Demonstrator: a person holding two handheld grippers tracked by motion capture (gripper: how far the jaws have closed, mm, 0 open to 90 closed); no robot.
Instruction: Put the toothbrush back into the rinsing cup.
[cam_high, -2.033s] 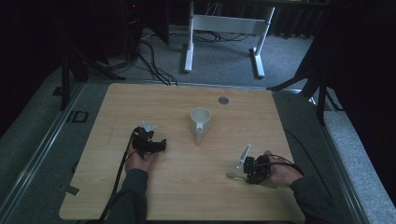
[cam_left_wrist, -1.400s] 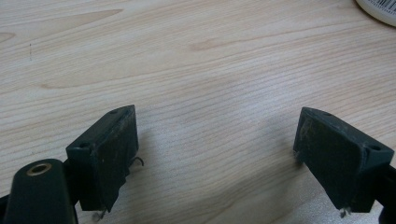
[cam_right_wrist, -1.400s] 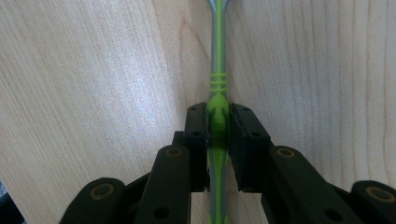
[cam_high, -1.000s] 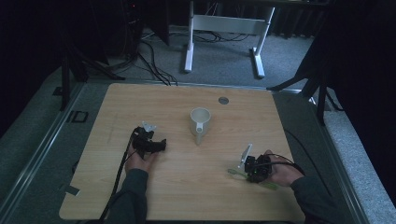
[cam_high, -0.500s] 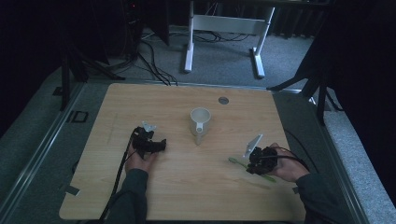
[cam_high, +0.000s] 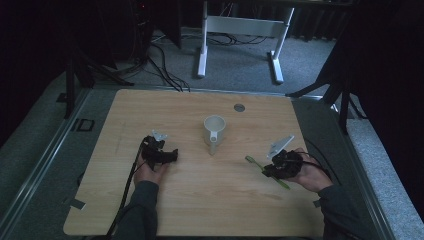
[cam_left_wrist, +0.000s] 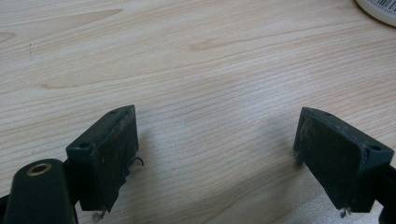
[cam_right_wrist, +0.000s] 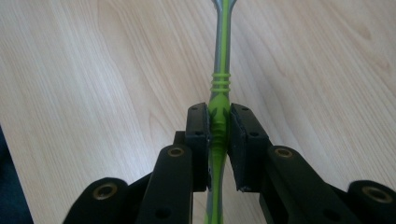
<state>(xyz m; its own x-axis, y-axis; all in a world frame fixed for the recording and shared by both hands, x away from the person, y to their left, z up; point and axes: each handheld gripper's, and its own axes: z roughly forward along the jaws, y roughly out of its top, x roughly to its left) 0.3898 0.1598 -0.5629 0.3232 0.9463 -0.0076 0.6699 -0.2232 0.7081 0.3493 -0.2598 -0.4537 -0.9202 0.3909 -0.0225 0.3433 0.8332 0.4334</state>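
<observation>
On the pale wooden table (cam_high: 200, 200), a white ceramic mug (cam_high: 214, 127) standing upright near the middle, handle turned toward the person's side. To its right and nearer the person, a slim green-and-grey toothbrush (cam_right_wrist: 221, 74), clamped by its ribbed green grip between the two black jaws of the right gripper (cam_right_wrist: 218, 140), the jaws pressed against both sides of the handle. Seen from above, that same toothbrush (cam_high: 252, 161) sticking out of the right gripper (cam_high: 270, 169) toward the mug, its other end poking out behind on the near side. Left of the mug, the left gripper (cam_high: 167, 155) held low over the wood, jaws spread wide apart around bare table (cam_left_wrist: 210, 70), nothing between them, a white rounded edge (cam_left_wrist: 380, 9) at the upper right corner.
</observation>
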